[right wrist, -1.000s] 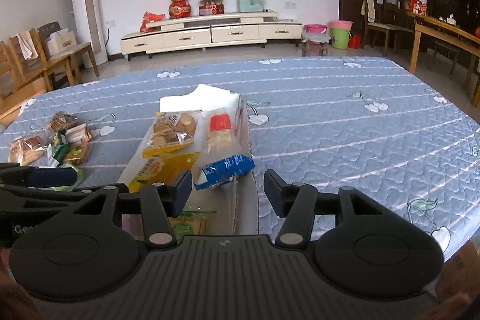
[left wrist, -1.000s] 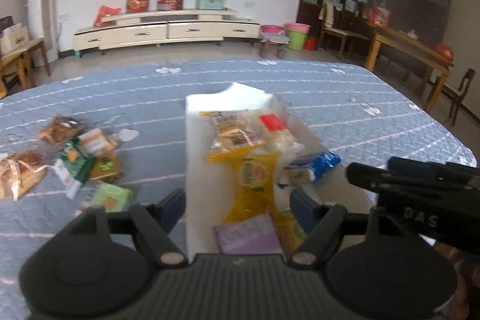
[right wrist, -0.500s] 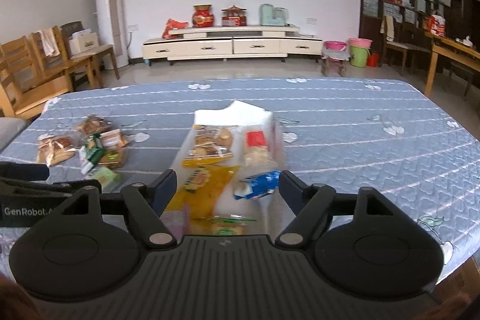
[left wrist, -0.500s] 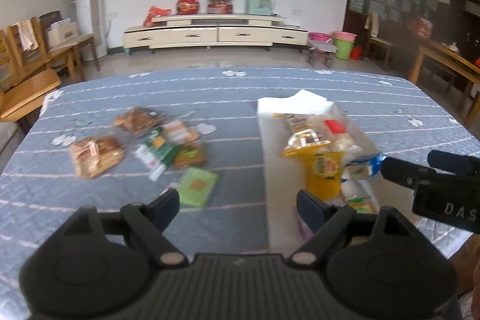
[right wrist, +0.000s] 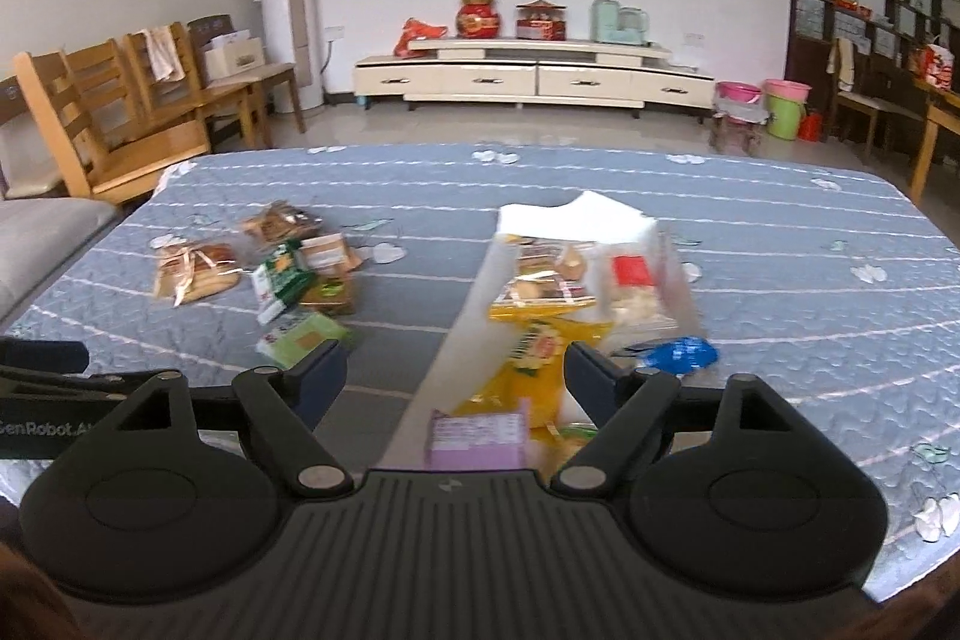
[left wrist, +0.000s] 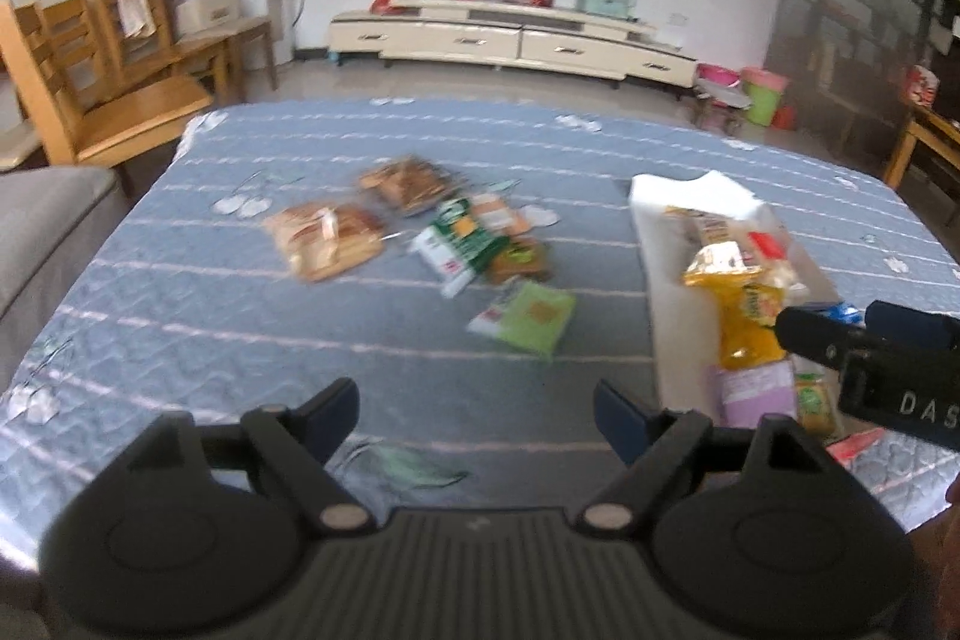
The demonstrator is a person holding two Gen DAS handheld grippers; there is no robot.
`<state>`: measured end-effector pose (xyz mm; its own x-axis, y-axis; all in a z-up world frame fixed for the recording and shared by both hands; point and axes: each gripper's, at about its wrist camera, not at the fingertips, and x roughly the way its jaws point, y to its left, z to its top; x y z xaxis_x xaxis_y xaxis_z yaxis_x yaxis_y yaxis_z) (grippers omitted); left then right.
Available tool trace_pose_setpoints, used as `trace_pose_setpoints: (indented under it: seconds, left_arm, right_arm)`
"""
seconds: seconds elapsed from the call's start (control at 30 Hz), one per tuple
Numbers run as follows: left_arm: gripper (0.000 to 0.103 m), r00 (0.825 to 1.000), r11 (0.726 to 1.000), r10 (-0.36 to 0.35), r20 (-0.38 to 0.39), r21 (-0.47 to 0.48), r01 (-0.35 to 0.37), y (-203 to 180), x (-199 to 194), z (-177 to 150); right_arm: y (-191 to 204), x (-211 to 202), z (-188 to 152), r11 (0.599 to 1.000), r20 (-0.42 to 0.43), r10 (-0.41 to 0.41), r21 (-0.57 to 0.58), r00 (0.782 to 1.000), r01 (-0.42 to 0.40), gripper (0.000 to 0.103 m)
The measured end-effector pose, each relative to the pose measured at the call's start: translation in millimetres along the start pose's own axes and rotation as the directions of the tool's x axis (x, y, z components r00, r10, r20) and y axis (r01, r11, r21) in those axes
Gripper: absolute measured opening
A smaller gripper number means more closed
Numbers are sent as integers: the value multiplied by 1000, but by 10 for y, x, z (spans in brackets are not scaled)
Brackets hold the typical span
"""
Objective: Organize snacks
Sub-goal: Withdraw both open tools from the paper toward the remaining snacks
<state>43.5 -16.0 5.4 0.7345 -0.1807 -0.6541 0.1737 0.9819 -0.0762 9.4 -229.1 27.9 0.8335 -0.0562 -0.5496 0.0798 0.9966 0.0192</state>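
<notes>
On the desk (right wrist: pixel 750 244) with the blue quilted cover, a white open box (right wrist: pixel 576 217) is sitting near the right side, and many snack packets are already lying inside it: a yellow crinkly bag (right wrist: pixel 528 358), a small purple packet (right wrist: pixel 477 439), a blue wrapper (right wrist: pixel 681 355) and some clear packets of biscuits. They are lying together there, it seems, because the box is the home for the snacks. To the left of the box, well apart from it, more snacks are waiting loose on the cover: two clear bags of brown bread (left wrist: pixel 327 238), a green and white packet (left wrist: pixel 459 244) and a flat light green packet (left wrist: pixel 528 316). The left gripper (left wrist: pixel 477 409) is hanging over the bare cover near the loose pile, its fingers standing wide with nothing between them. The right gripper (right wrist: pixel 456 373) is hanging over the near end of the box, and its fingers are opening wide, gripping nothing. My guess is that the light green packet, being nearest, is the next one to fetch.
</notes>
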Motion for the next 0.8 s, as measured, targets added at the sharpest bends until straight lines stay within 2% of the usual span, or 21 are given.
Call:
trace_pose_setpoints:
  seconds: [0.2,0.6,0.73,0.8]
  left_arm:
    - [85,999,999,37,-9,-17,-37,217,-23,35]
    - [85,998,996,57,20,-68,-55,522,219,50]
    - [86,998,997,51,36,-53,-49,587,317,108]
    - [87,997,999,41,63,-11,-41,610,375,169]
  right_arm:
    - [110,107,24,999,-23,38,-1,999,-38,100]
    - [313,386,-24,993,-47,92,-69,995,-95,100]
    - [352,487,-14,991,-56,100,-79,993,-104,100]
    - [361,531,-6,991,-57,105,-81,993,-109,101]
